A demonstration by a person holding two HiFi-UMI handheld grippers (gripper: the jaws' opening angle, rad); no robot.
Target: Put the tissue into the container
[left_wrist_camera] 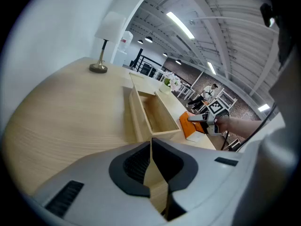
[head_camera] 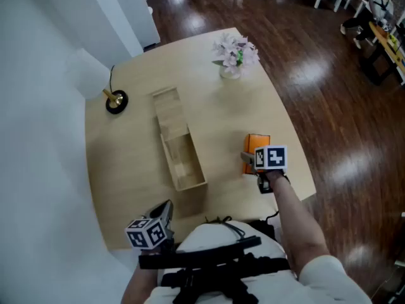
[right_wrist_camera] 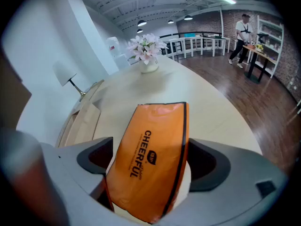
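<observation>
Left tongs point(left_wrist_camera: 151, 147) closed, right tongs point(right_wrist_camera: 150, 145) straddle one tissue pack point(right_wrist_camera: 146, 173); one container point(head_camera: 190, 183).

The left gripper point(head_camera: 166, 208) and right gripper point(head_camera: 248, 161) have grey shells. Each carries a black-and-white marker cube point(head_camera: 149, 232). The person wears a white short-sleeved shirt point(head_camera: 209, 239) and a black chest rig point(head_camera: 209, 261).

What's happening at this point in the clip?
A person works with two handheld grippers. The right gripper, jaws open, straddles the orange tissue pack, which lies on the table right of the open wooden box; no grip looks made yet. The left gripper is shut and empty, near the table's front edge.
</observation>
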